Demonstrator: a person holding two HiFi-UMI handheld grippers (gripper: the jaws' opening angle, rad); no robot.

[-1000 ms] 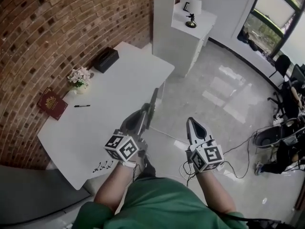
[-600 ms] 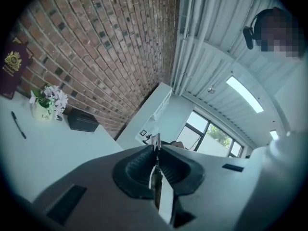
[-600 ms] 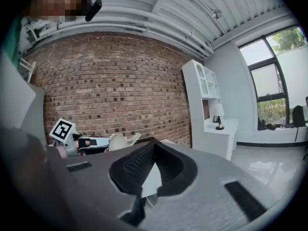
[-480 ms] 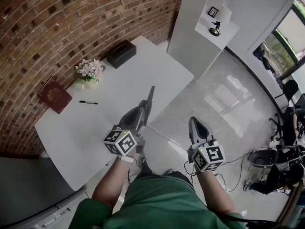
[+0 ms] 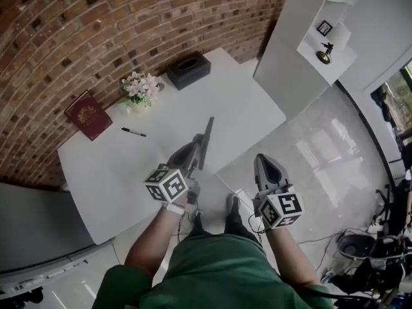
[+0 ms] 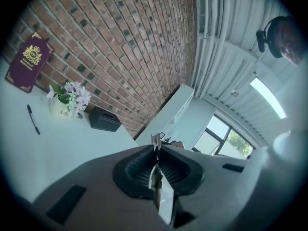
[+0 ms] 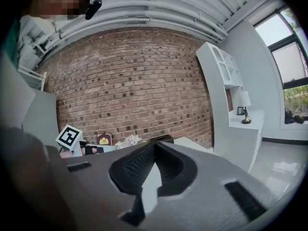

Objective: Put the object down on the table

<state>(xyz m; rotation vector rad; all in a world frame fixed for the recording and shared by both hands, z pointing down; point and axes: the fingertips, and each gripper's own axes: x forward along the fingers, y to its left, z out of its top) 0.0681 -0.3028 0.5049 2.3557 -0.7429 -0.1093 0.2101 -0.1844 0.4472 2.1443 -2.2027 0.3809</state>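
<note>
Green short-sleeve shirt [image 5: 212,272], dark shoes [image 5: 233,206]. L gripper [image 5: 195,150] & R gripper [image 5: 264,161]: grey bodies, black ribbed pads [image 7: 139,165], white marker cubes [image 5: 166,184].

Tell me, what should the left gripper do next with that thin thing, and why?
Probably lower it toward the table. The left gripper is shut on a thin dark object, held over the table's near edge, apparently not touching it.

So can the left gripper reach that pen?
Probably: the pen lies on the table, nothing between it and the left gripper, though that gripper is shut on a thin object.
</note>
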